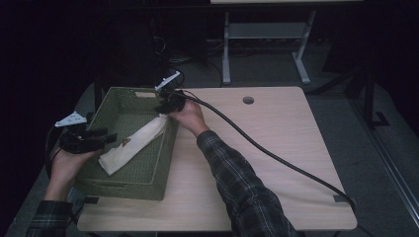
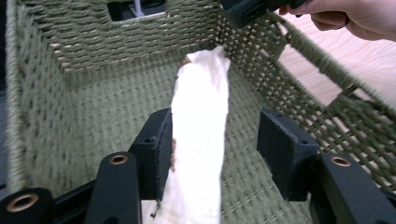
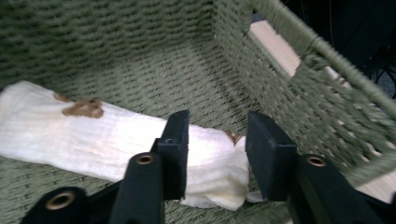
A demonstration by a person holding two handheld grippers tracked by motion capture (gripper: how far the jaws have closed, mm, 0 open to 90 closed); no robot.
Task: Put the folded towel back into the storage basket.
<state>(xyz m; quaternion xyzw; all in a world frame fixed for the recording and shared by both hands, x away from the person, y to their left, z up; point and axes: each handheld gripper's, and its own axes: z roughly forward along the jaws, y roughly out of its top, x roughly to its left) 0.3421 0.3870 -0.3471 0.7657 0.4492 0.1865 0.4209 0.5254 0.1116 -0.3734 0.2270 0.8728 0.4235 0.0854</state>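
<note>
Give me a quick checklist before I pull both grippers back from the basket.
1. Folded cream cloth lies inside the green woven basket: ok.
2. Left gripper jaws apart, cloth between them, right pad clear: ok.
3. Left pad free of the cloth: cannot tell, it sits against the edge.
4. Right gripper jaws apart over the cloth end: ok.
5. Cloth fully settled on the basket floor: cannot tell.
6. Basket rests on the wooden table: ok.

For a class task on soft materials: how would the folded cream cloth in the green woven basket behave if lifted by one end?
The folded cream cloth would probably droop, since it sags along the green woven basket. Likely light. It may unfold.
</note>
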